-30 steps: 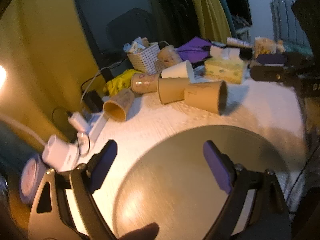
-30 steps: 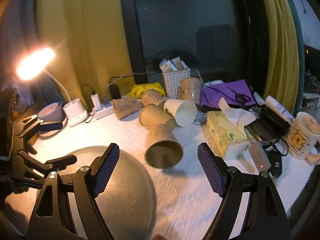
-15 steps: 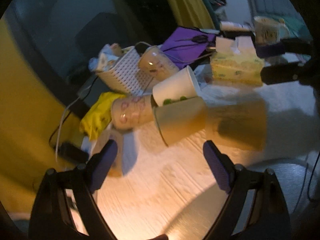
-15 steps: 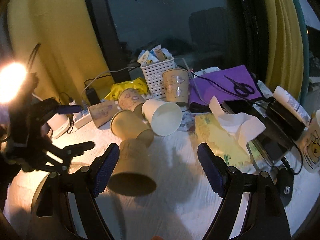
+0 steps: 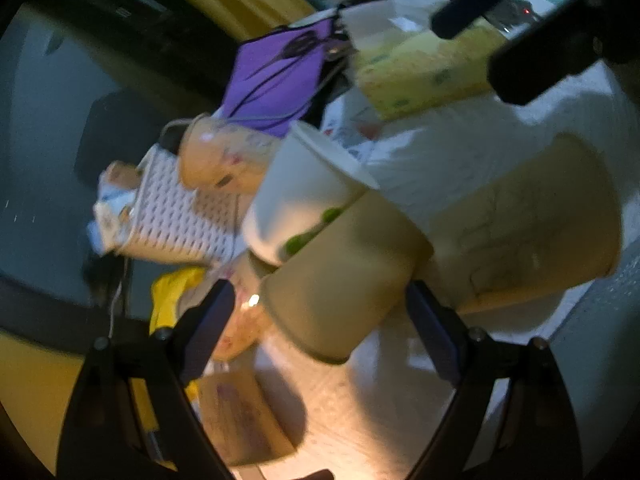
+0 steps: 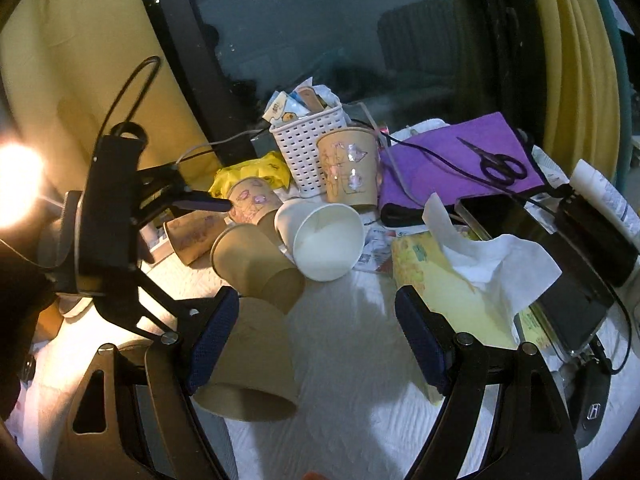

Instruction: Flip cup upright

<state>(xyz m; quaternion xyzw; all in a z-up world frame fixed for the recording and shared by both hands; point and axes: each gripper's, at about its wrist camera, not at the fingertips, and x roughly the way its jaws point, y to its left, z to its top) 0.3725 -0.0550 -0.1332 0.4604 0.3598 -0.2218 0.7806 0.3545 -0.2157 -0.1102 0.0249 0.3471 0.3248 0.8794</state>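
Note:
Several paper cups lie on their sides on the white cloth. A brown cup (image 5: 344,280) (image 6: 256,268) lies between the open fingers of my left gripper (image 5: 320,316), apart from both pads. Behind it lie a white cup (image 5: 296,204) (image 6: 324,236) and a printed cup (image 6: 252,200). Another brown cup (image 6: 248,364) (image 5: 532,220) lies nearer, beside the left finger of my open, empty right gripper (image 6: 316,344). My left gripper also shows in the right wrist view (image 6: 200,248), rolled sideways around the cup.
An upright printed cup (image 6: 352,168) and a white basket (image 6: 308,140) stand behind the pile. A tissue box (image 6: 452,276), purple folder with scissors (image 6: 500,164), phone (image 6: 576,304) and car key (image 6: 592,412) lie to the right. A lamp (image 6: 16,184) glares at left.
My left gripper has moved forward off the round metal tray, rolled sideways, and closed in around the brown cup. My right gripper has moved closer to the pile, bringing the near brown cup beside its left finger.

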